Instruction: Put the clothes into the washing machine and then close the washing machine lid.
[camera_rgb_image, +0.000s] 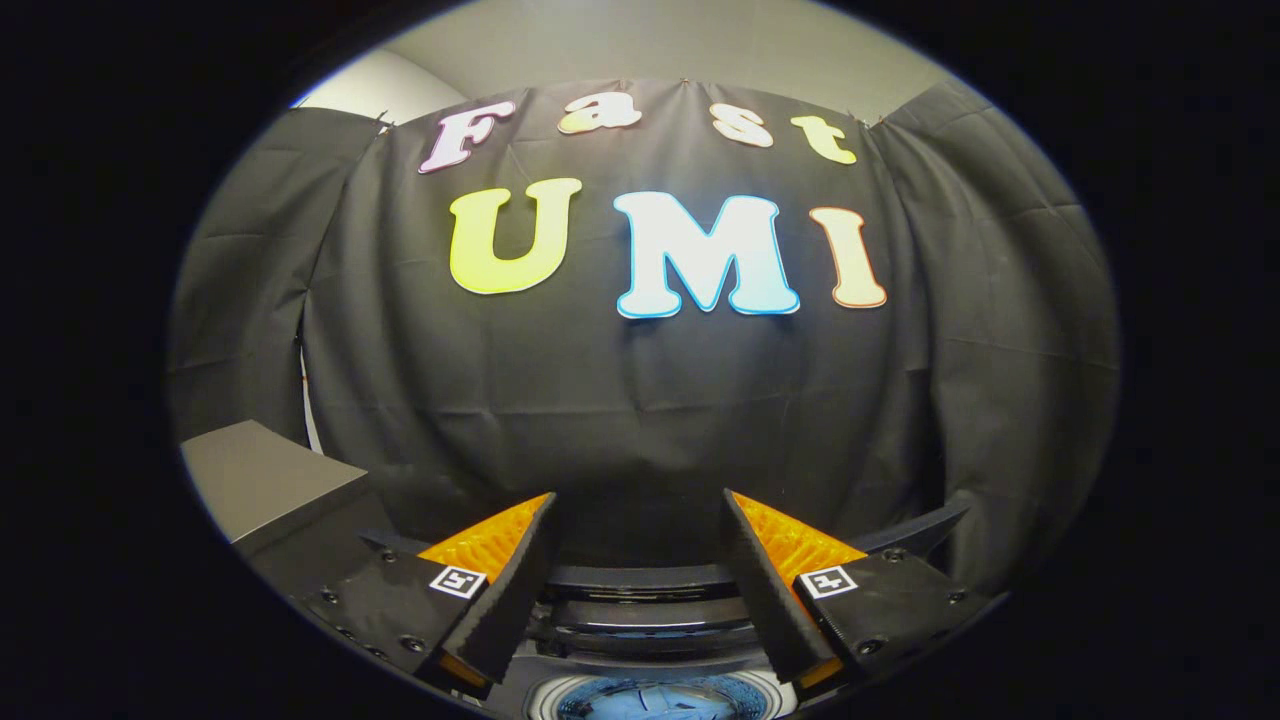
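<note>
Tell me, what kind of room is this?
Probably a small laundry booth: black cloth wall, round top-loading washing machine opening below the open black-and-orange gripper, whose fingers hold nothing, and a grey cabinet top beside.

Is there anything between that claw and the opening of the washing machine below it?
Nothing visible blocks it. The claw is open and holds nothing, its fingers spread apart above the washing machine. The round drum opening shows between and below the fingers, with its lid raised behind. A grey surface sits off to one side.
</note>
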